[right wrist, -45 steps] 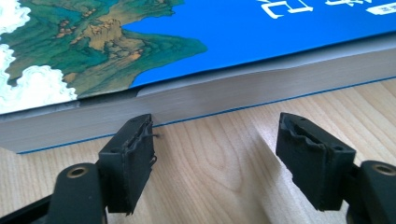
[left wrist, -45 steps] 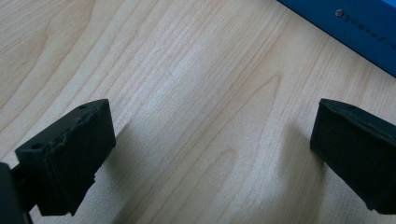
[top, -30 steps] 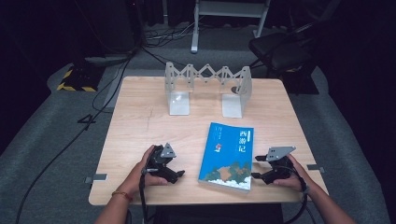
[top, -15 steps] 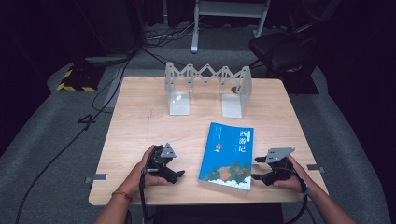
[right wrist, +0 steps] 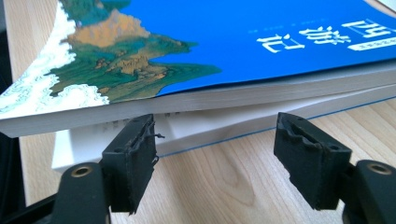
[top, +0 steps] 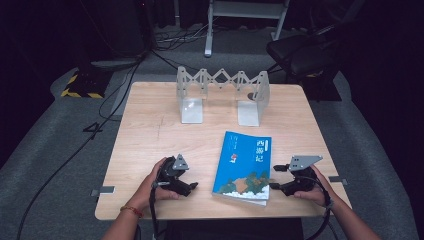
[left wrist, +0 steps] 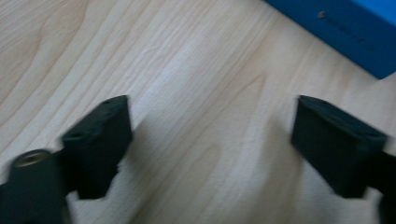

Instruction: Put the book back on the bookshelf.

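A blue book (top: 244,165) with white characters and a painted landscape on its cover lies flat on the wooden table (top: 150,135), right of the middle. My left gripper (top: 192,186) rests on the table to the left of the book, open. Its jaws have just been closing, and between them (left wrist: 212,107) there is nothing but bare wood. The book's blue edge (left wrist: 345,32) lies just beyond them. My right gripper (top: 274,177) sits at the book's right edge, open. Its jaws (right wrist: 215,123) point at the white page edges (right wrist: 261,93), apart from them, where a gap runs partway down the pages.
A metal expanding book rack (top: 222,95) with two upright end plates stands at the back of the table. The table's front edge (top: 200,217) is close behind both hands. A black chair (top: 305,55) and cables (top: 110,95) lie on the grey floor beyond.
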`<action>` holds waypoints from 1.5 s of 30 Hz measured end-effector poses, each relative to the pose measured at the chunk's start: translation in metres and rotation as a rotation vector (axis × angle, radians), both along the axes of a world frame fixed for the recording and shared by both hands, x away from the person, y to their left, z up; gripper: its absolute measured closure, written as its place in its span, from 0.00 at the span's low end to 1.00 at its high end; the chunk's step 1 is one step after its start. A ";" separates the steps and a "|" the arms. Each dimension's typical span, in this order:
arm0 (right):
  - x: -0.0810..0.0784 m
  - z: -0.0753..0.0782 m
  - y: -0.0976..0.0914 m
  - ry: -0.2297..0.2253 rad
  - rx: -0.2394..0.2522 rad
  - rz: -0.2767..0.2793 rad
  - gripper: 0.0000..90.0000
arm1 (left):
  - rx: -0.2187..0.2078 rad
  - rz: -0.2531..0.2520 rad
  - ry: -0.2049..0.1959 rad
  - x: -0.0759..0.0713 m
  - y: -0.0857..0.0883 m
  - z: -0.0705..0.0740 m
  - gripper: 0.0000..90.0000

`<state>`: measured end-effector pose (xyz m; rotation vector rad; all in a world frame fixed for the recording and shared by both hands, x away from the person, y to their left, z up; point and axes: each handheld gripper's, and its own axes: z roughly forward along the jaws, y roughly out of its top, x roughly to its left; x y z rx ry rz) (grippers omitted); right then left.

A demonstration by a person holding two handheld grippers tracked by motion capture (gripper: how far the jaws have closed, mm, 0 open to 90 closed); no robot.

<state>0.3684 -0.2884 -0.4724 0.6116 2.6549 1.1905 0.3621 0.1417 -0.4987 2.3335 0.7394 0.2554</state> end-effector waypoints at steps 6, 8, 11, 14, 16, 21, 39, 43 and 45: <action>-0.001 0.000 0.001 0.019 -0.006 0.010 0.36 | -0.047 -0.050 -0.035 -0.012 -0.015 0.017 0.18; -0.005 -0.001 0.007 0.023 -0.021 0.032 0.36 | -0.076 -0.085 -0.063 -0.022 -0.030 0.029 0.19; -0.009 0.002 0.015 0.002 -0.027 0.045 0.34 | -0.074 -0.125 -0.099 -0.032 -0.047 0.038 0.20; -0.009 0.005 0.015 0.003 0.003 0.029 0.35 | -0.070 -0.178 -0.124 -0.039 -0.064 0.046 0.21; -0.009 0.008 0.014 0.009 0.027 0.023 0.34 | -0.082 -0.221 -0.130 -0.045 -0.078 0.051 0.21; -0.009 0.013 0.016 -0.001 0.058 0.001 0.34 | -0.079 -0.295 -0.125 -0.053 -0.115 0.050 0.22; -0.006 0.026 0.028 -0.032 0.114 -0.060 0.32 | -0.055 -0.223 -0.206 -0.051 -0.147 0.040 0.66; -0.006 0.026 0.027 -0.039 0.125 -0.069 0.32 | -0.073 -0.247 -0.223 -0.050 -0.138 0.046 0.78; -0.005 0.026 0.024 -0.034 0.141 -0.068 0.33 | -0.085 -0.264 -0.208 -0.048 -0.130 0.048 0.80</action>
